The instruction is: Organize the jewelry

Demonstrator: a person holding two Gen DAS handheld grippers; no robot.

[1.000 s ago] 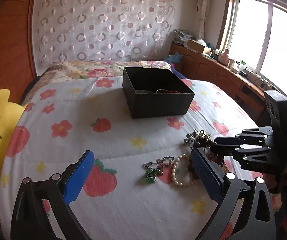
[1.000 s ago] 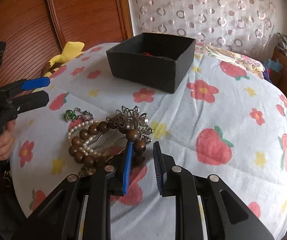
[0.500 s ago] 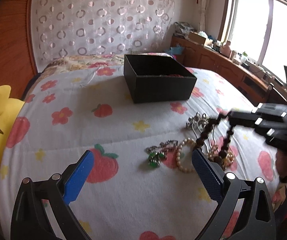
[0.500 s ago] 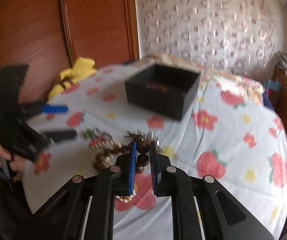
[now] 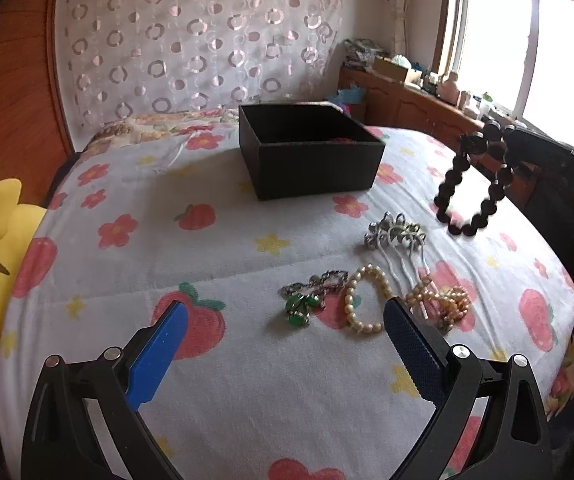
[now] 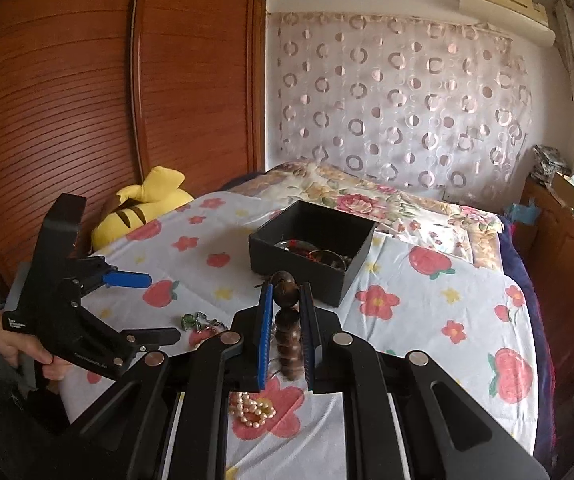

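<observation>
You had the right gripper (image 6: 287, 336) pinching the limp, swinging wooden bead bracelet (image 5: 469, 184) by one bead, dangling above the bedspread (image 5: 247, 380) near the black box (image 5: 307, 152), while the left gripper (image 5: 283, 344) hung spread.

Open bedspread (image 5: 215, 264) before black box (image 5: 311, 160)

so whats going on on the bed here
A person is sorting jewelry on a flower-print bedspread with a gripper in each hand. The right gripper is shut on a dark wooden bead bracelet, which hangs in the air clear of the bed, beside the black box that already holds some pieces. The left gripper is open, holding nothing, over a green-stone bracelet, a pearl bracelet and a silver hair comb lying on the spread.
</observation>
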